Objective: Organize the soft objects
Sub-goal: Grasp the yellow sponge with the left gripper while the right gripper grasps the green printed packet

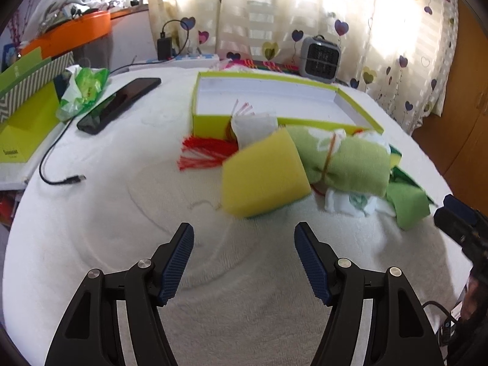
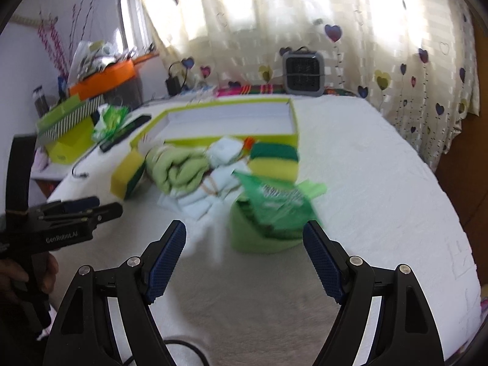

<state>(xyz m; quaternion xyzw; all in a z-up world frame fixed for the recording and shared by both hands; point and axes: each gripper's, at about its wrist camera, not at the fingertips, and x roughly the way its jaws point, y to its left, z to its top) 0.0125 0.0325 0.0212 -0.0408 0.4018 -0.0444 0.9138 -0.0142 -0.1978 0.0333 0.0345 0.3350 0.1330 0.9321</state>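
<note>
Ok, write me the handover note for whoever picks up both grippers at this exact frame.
Left gripper: open, empty, above the white cover, facing the yellow sponge.
Right gripper: open, empty, just short of the green packet lying on a folded green cloth.
Box: open, nothing visible inside, behind the pile.
Pile in front of the box: yellow sponge, rolled green towel tied with a band, white cloths, a second sponge, red tassels.
Done: nothing visibly put away yet.
Left: move each soft item, probably into the box.
</note>
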